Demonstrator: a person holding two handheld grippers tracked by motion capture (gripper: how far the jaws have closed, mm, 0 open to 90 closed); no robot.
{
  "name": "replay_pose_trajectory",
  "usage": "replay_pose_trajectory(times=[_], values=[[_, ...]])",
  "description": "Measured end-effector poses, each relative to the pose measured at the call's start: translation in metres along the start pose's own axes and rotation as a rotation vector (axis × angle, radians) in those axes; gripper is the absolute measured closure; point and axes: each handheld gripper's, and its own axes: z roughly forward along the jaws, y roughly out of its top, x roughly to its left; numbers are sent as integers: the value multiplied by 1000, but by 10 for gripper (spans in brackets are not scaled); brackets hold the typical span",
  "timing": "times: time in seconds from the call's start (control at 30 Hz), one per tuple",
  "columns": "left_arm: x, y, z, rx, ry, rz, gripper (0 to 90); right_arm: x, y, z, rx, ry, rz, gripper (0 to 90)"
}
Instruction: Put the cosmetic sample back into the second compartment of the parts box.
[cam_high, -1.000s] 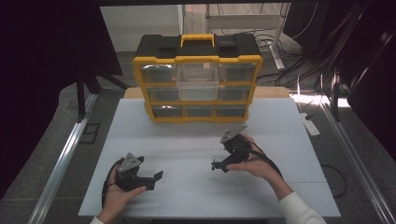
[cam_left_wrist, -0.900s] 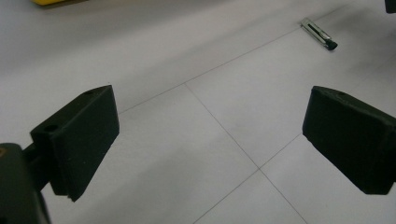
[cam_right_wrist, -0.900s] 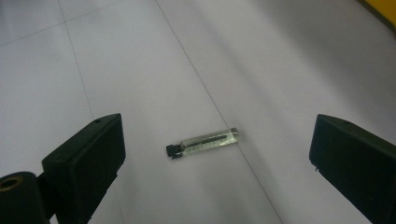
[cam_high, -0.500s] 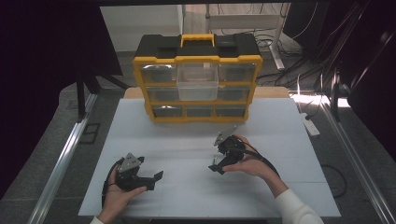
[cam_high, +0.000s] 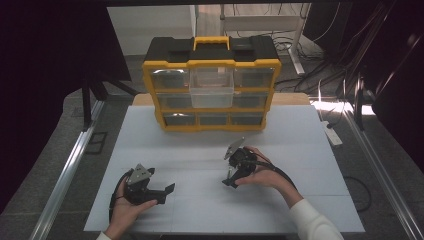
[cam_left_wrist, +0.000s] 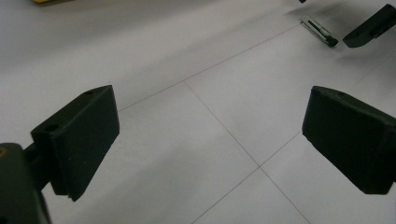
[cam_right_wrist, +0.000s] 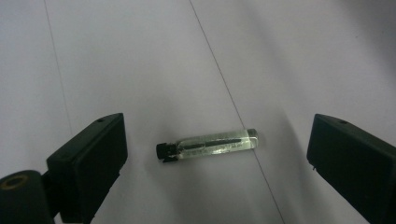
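A small clear glass vial (cam_right_wrist: 210, 144) with a black cap lies flat on the white table, cap to the left in the right gripper view. My right gripper (cam_right_wrist: 215, 163) points down over it, open, the vial lying loose between its jaws and touching neither; the jaws have just been closing a little. In the high view the right gripper (cam_high: 230, 180) sits mid-table in a hand. My left gripper (cam_high: 166, 194) rests low at the front left, open with nothing between its jaws (cam_left_wrist: 210, 140). From the left gripper view the vial (cam_left_wrist: 319, 31) lies far off beside a jaw of the right gripper (cam_left_wrist: 371, 25).
A yellow and black drawer organizer (cam_high: 211, 55) stands at the back of the table (cam_high: 300, 150), with one clear drawer (cam_high: 211, 89) pulled partly out at its top middle. Cables trail off the right side.
The right hand has come down and slightly nearer, bringing its gripper low over the table. The left gripper has stayed where it was.
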Motion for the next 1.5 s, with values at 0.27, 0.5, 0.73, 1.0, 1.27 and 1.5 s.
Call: replay_pose_trajectory(times=[0.27, 0.5, 0.73, 1.0, 1.27, 1.5], values=[[0, 0, 0, 0, -1, 3, 43, 0, 2, 6, 29, 15, -27, 106], [0, 0, -1, -1, 0, 3, 43, -1, 2, 5, 33, -3, -41, 194], [0, 0, -1, -2, 2, 5, 43, 0, 1, 2, 19, 9, -71, 336], [0, 0, -1, -1, 1, 6, 43, 2, 1, 1, 11, 14, -76, 402], [0, 0, -1, -2, 1, 5, 44, 0, 1, -9, -46, -3, -39, 404], [0, 0, -1, -2, 1, 6, 44, 0, 0, -21, -112, -23, 18, 404]])
